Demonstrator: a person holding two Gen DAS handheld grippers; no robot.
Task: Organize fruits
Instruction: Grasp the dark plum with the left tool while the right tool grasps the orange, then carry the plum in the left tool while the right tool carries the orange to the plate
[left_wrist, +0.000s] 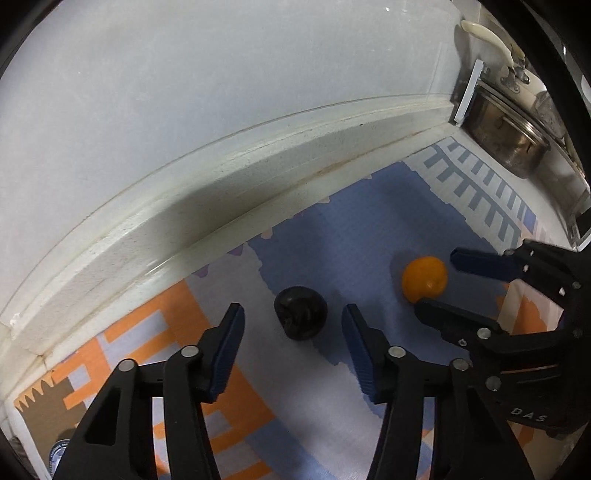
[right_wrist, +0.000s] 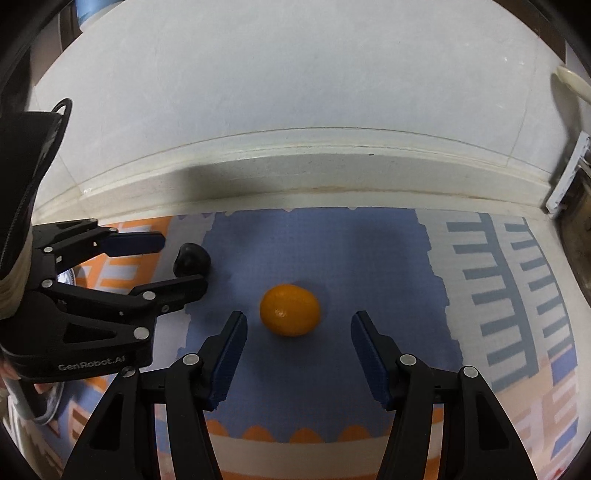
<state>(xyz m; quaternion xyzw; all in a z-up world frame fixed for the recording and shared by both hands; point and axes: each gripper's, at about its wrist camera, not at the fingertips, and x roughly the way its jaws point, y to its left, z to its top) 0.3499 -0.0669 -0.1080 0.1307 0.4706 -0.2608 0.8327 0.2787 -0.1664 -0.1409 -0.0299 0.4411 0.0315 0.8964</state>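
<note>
Far left, on the patterned mat (right_wrist: 498, 295): left gripper (left_wrist: 293, 325), jaws spread wide and holding nothing, aimed at a dark, near-black round fruit (left_wrist: 301, 312) lying just ahead of the fingertips, not yet between them, not touched. Too dark to name more closely; perhaps a plum or passion fruit. Could easily roll toward the white ledge (left_wrist: 221, 206) behind if nudged by one pad first, being round and loose on a smooth mat. Worth centring before closing, and closing gently, since soft flesh could bruise under hard pads. Further right: an orange (right_wrist: 290, 309) resting on the blue patch of mat, well apart from the dark fruit. Right gripper (right_wrist: 299, 325) likewise wide open and empty, fingertips flanking the near side of the orange without contact. Same rolling risk here if one finger lands first, plus slippage on the glossy skin if gripped below or above the widest part. Both tools working close together, so a sideways sweep could knock the neighbouring fruit or clash fingers. Far right: a metal pot (left_wrist: 506, 133) at the mat's edge, no visible container for the fruits, so destination unclear.
</note>
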